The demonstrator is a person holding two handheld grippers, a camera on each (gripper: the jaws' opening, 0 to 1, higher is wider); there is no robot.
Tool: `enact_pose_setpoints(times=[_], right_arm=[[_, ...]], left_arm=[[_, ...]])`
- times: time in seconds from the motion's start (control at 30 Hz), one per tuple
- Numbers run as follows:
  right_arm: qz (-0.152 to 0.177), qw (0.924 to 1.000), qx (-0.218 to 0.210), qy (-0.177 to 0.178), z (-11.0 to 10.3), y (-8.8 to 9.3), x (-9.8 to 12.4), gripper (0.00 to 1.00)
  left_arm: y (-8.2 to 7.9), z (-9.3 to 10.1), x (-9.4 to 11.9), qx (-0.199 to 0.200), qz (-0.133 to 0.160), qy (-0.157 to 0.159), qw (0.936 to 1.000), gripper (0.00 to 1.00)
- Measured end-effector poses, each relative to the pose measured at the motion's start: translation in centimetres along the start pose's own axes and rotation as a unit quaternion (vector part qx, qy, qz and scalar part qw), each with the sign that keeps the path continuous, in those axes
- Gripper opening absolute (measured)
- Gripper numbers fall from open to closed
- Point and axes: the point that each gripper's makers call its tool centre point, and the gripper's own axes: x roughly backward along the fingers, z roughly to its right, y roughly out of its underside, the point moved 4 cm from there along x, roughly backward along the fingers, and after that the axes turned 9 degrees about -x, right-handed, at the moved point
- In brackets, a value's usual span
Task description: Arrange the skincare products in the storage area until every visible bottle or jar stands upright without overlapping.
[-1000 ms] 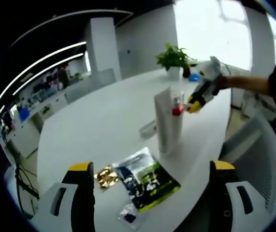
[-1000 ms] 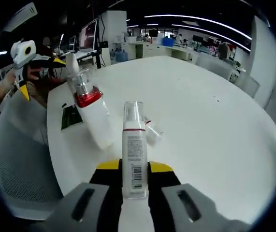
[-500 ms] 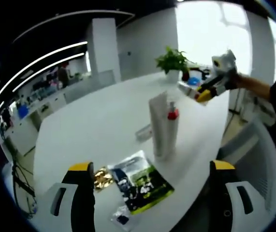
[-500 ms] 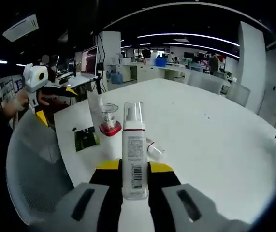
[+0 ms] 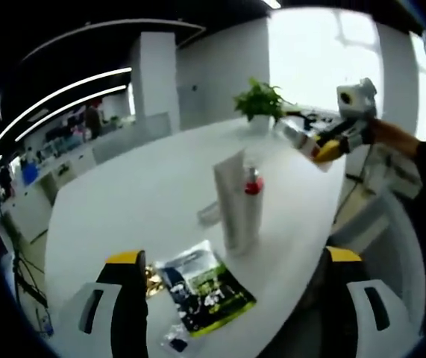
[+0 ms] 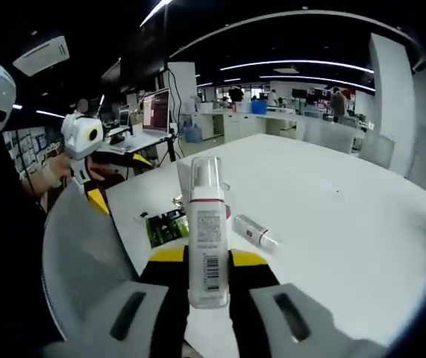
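Note:
My right gripper (image 6: 207,261) is shut on a white pump bottle (image 6: 207,231) with a clear cap, held in the air above the table's near edge. A white tube (image 5: 231,195) stands upright on the white table (image 5: 138,186) with a red-collared bottle (image 5: 252,200) right beside it. A small bottle (image 6: 254,231) lies on its side near them. My left gripper (image 5: 235,257) is open and holds nothing, well short of the tube. In the left gripper view the right gripper (image 5: 326,148) hangs off the table's right edge with the pump bottle (image 5: 296,136).
A green and black sachet (image 5: 205,287), a gold sachet (image 5: 151,277) and a small packet (image 5: 175,339) lie near the table's front edge. A potted plant (image 5: 257,101) stands at the far end. A mesh chair (image 6: 86,276) sits at the table's edge.
The right gripper has carried the pump bottle up and away from the tube and the red-collared bottle. Both views have drawn back from the table. The things on the table have not moved.

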Motion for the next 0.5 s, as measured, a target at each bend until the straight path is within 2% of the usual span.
enact_pose_setpoints(times=[0.3, 0.5], right_arm=[[-0.008, 0.9990, -0.012, -0.042, -2.1, 1.1, -2.4, 0.18], [-0.013, 0.9980, -0.017, -0.059, -3.2, 1.6, -3.7, 0.18]], left_arm=[[-0.6, 1.5, -0.6, -0.001, 0.012, 0.030, 0.9995, 0.82], [-1.5, 2.2, -0.9, -0.001, 0.037, 0.045, 0.9983, 0.77]])
